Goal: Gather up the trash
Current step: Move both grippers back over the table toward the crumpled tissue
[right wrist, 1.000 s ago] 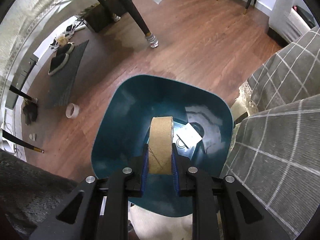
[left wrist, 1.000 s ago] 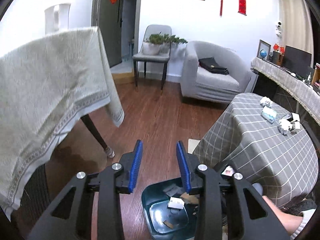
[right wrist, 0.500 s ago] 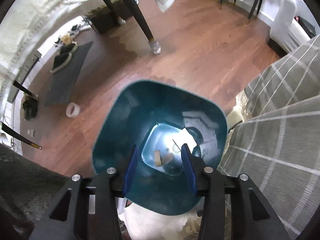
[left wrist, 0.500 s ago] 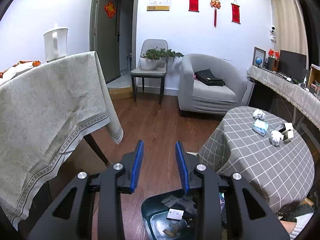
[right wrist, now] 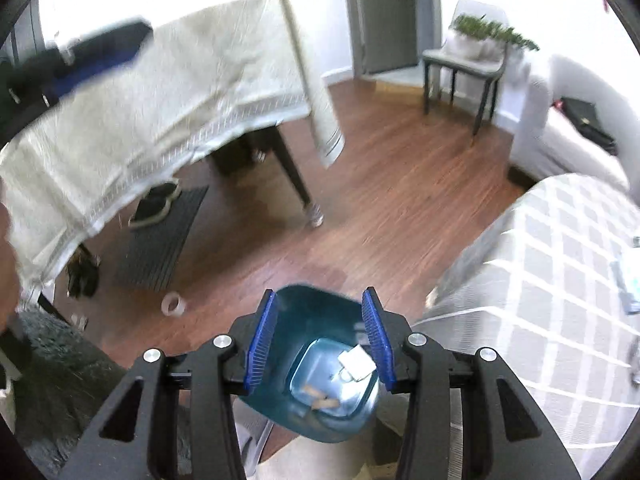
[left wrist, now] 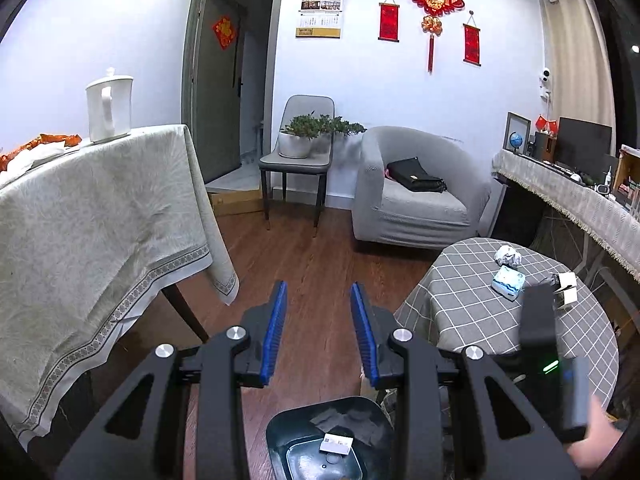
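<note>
Hanging empty above the dark teal plastic bin (right wrist: 316, 364), the right gripper (right wrist: 320, 336) has its blue pads parted with nothing between them; the left gripper (left wrist: 318, 332) is likewise apart and empty. Cardboard scraps lie inside the bin. Next, likely the crumpled white paper ball (left wrist: 507, 256) on the grey checked tablecloth (left wrist: 472, 320) beside the bin.

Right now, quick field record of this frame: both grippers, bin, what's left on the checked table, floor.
left gripper: open, nothing between the fingers
right gripper: open, empty, above the bin
bin: teal, on the wood floor beside the checked table
bin contents: white card, brown scraps
left on table: crumpled paper, tissue pack, small white box
floor: tape roll left of the bin in the right wrist view
</note>
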### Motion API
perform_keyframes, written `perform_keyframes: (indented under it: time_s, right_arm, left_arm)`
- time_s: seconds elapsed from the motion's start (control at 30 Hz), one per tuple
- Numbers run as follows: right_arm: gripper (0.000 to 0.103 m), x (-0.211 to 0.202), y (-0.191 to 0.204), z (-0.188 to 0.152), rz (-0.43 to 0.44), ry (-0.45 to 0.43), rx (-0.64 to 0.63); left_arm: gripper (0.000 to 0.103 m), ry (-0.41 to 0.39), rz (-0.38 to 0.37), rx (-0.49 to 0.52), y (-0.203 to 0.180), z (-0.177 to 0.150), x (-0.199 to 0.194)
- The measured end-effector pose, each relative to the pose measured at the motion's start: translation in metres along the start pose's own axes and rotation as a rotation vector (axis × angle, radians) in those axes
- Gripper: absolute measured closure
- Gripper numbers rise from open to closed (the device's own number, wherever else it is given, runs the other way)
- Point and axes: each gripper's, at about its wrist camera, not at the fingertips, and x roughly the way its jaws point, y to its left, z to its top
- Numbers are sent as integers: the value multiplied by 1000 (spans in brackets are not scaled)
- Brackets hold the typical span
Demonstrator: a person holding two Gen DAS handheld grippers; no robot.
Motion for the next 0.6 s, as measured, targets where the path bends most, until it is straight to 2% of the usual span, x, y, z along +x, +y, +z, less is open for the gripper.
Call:
perform_keyframes:
  time_s: [0.27, 0.4, 0.47, 0.6]
  right_arm:
    - [58, -37, -34, -12, -78, -56, 50]
    - [53, -57, -54, -24, -114, -80, 74]
    - [51, -64, -62, -29, -134, -88, 84]
    - [49, -82, -84, -42, -180, -102, 107]
  left_arm:
    - [62, 25, -17, 22, -32, 0, 14]
    - [59, 35, -42, 40, -55, 0, 22]
    - [53, 39, -67, 60, -71, -1, 26]
    - [47, 52, -108, 94, -98, -5, 32]
